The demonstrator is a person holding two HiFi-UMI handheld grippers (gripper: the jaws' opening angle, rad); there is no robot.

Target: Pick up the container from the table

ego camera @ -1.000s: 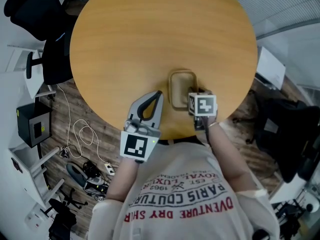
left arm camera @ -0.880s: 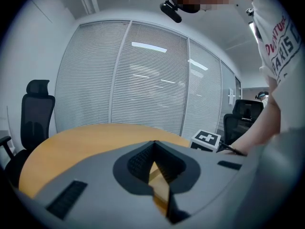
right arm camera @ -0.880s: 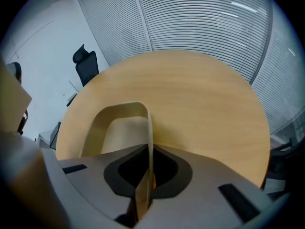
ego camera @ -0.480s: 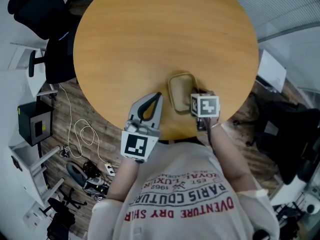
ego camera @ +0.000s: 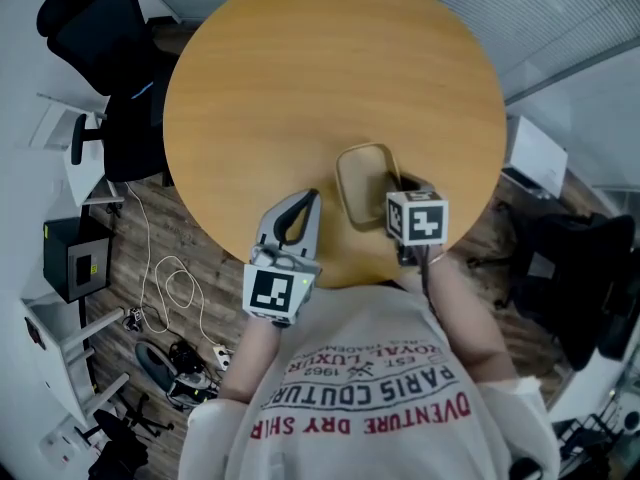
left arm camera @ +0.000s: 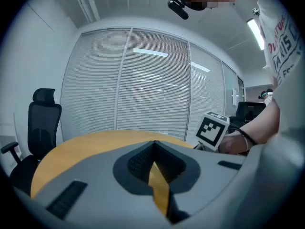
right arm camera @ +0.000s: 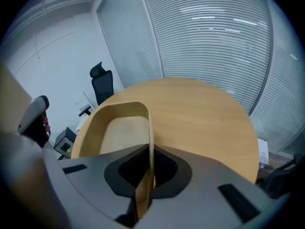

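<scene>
A tan, rounded-rectangle container (ego camera: 362,183) hangs just above the near part of the round wooden table (ego camera: 300,78). My right gripper (ego camera: 397,184) is shut on its right-hand wall. In the right gripper view that thin wall (right arm camera: 149,128) runs straight between the jaws of the right gripper (right arm camera: 148,151), and the container's hollow (right arm camera: 119,128) lies to the left. My left gripper (ego camera: 305,203) hovers over the table's near edge, left of the container and apart from it. Its jaws meet at the tips of the left gripper (left arm camera: 153,144) with nothing in them.
A black office chair (ego camera: 90,18) stands at the table's far left. Cables (ego camera: 165,278) and a black box (ego camera: 70,258) lie on the wood floor to the left. A white unit (ego camera: 535,153) stands right of the table, and slatted blinds (right arm camera: 214,42) line the wall beyond.
My right gripper has risen with the container in its grip, which now looks lifted off the tabletop. The left gripper has barely shifted.
</scene>
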